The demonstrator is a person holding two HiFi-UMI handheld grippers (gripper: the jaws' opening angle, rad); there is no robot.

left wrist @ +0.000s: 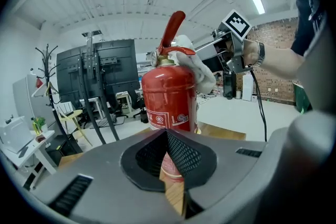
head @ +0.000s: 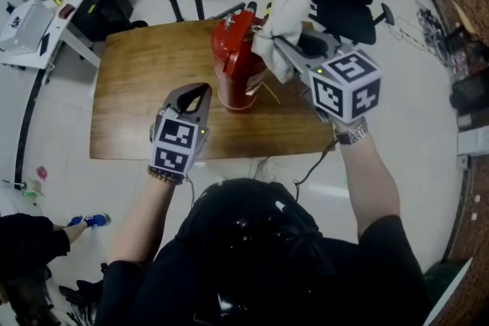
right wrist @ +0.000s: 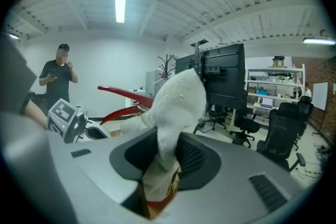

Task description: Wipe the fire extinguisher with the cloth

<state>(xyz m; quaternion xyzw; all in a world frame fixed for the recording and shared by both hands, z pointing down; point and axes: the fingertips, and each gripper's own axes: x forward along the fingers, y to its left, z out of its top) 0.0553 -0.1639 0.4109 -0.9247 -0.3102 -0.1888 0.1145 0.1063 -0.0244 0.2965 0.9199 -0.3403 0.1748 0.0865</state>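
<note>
**Item 1. Left hand-held gripper (head: 195,98).** Nearest the person, at the front part of the surface (head: 130,95).
- State: jaws pressed together, nothing between them.
- Its own view shows the closed tips (left wrist: 167,135) aimed at the lower body of the fire extinguisher.
- It sits just beside the cylinder and appears not to touch it.

**Item 2. Fire extinguisher (head: 238,71).** Red cylinder, standing on its base near the middle of the surface.
- Long axis upright, with the valve and red lever (left wrist: 173,29) at the top.
- It lies straight ahead of the left hand-held gripper, and to the left of and below the right one.
- The printed label on the body (left wrist: 168,119) faces the left hand-held gripper.

**Item 3. Right hand-held gripper (head: 280,43).** Raised at the height of the extinguisher's head, on its right side.
- State: jaws pinching the cloth (right wrist: 176,107), with a fold caught between the pads.
- The rest of the cloth stands up and bunches ahead of the tips.

**Item 4. Cloth (head: 284,20).** White and fluffy.
- It lies against the neck and shoulder of the extinguisher under the lever (right wrist: 122,95), touching as far as can be told.

**Judgement.** The right hand is the working hand and is already at the top. The wipe would run down along the upright axis, and the closed left hand-held gripper is placed to steady the base.

**Item 5. Background.** Office chairs, dark screens on stands, and a person standing (right wrist: 59,77) well apart from the surface.
</note>
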